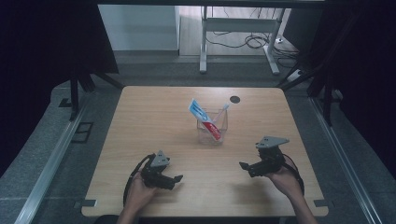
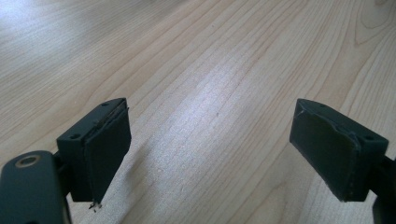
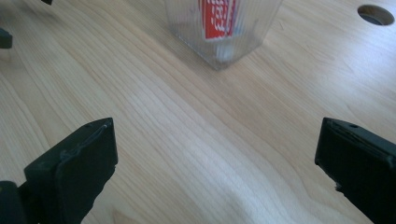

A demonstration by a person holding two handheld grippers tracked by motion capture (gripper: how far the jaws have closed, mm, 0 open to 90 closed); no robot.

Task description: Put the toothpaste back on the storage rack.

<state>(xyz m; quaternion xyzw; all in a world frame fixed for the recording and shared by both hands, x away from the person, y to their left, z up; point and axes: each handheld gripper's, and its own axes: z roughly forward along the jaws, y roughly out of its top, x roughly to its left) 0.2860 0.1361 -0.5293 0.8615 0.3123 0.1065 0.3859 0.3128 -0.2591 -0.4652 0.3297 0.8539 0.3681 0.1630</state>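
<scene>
No word, brand or number can be read anywhere. The only print sits on the toothpaste tube (image 1: 205, 120) standing in the clear cup (image 1: 212, 135) on the bench (image 1: 140, 121): in the high view its red and blue bands carry markings too small to make out, and in the right gripper view the red panel of the tube (image 3: 217, 18) shows rows of white characters through the cup's ribbed wall (image 3: 252, 32), blurred past reading.
</scene>
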